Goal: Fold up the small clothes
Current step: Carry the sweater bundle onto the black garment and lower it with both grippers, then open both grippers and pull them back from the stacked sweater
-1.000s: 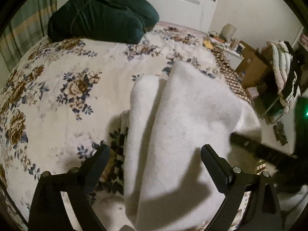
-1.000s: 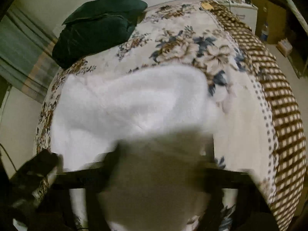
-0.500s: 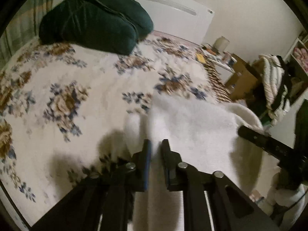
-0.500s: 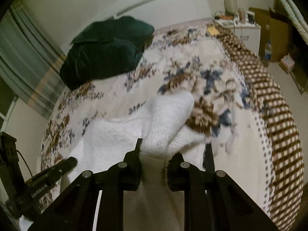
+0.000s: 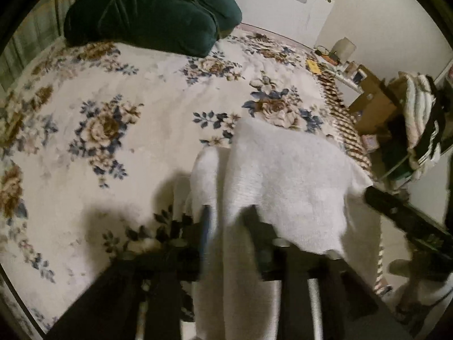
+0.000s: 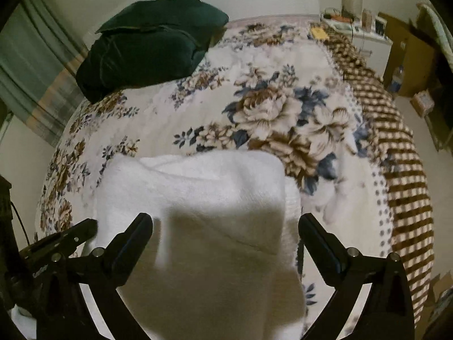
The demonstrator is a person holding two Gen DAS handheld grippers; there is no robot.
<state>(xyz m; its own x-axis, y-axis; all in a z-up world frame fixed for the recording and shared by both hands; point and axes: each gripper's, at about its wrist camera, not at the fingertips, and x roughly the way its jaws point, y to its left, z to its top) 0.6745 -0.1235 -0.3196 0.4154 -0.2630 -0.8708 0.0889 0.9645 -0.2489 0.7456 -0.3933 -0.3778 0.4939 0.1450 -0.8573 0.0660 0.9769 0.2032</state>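
Note:
A white fluffy garment (image 5: 286, 170) lies in a folded heap on the floral bed cover (image 5: 99, 127). In the left wrist view my left gripper (image 5: 228, 226) is blurred. Its jaws are opening, a strip of the white cloth runs between them, and the pads stand off it. In the right wrist view the same garment (image 6: 198, 189) fills the lower middle. My right gripper (image 6: 225, 226) is spread wide just above it and its jaws are opening, with nothing pinched. One finger (image 5: 390, 206) of the right gripper reaches in from the right, and a left finger (image 6: 70, 235) shows at the lower left.
A dark green cushion (image 5: 153, 14) lies at the head of the bed by the white headboard (image 5: 277, 0). A brown checked border (image 6: 402, 170) marks the bed's right edge. Beyond it are cardboard boxes (image 5: 373, 104) and a pile of clothes (image 5: 419, 113).
Half a second ago both grippers were shut on folds of the white garment. Both have let go: the right jaws are wide apart, the left partly. The cloth has dropped flatter onto the bed.

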